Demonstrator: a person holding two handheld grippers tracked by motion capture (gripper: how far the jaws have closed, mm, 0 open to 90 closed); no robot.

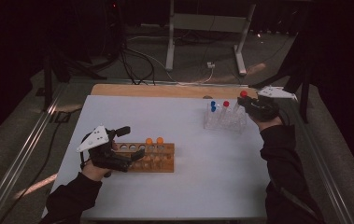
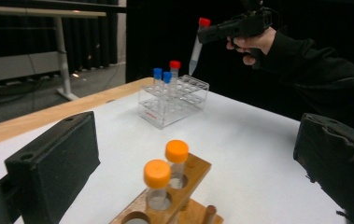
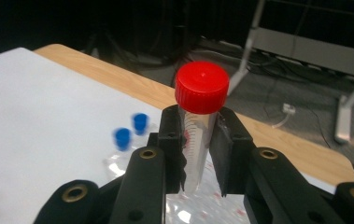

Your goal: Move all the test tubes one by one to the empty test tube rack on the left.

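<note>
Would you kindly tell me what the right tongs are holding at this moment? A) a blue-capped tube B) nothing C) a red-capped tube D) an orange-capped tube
C: in the right gripper view the right tongs are closed on a red-capped tube, and the left gripper view shows it held clear above the clear rack.

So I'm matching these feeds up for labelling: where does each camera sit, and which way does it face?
High view: above the person's side, facing forward and down on the table; both forearms and tools show.
Left gripper view: rides the left tool, facing the wooden rack and clear rack.
Right gripper view: rides the right tool, shut on the red-capped tube.
All share that tube.
</note>
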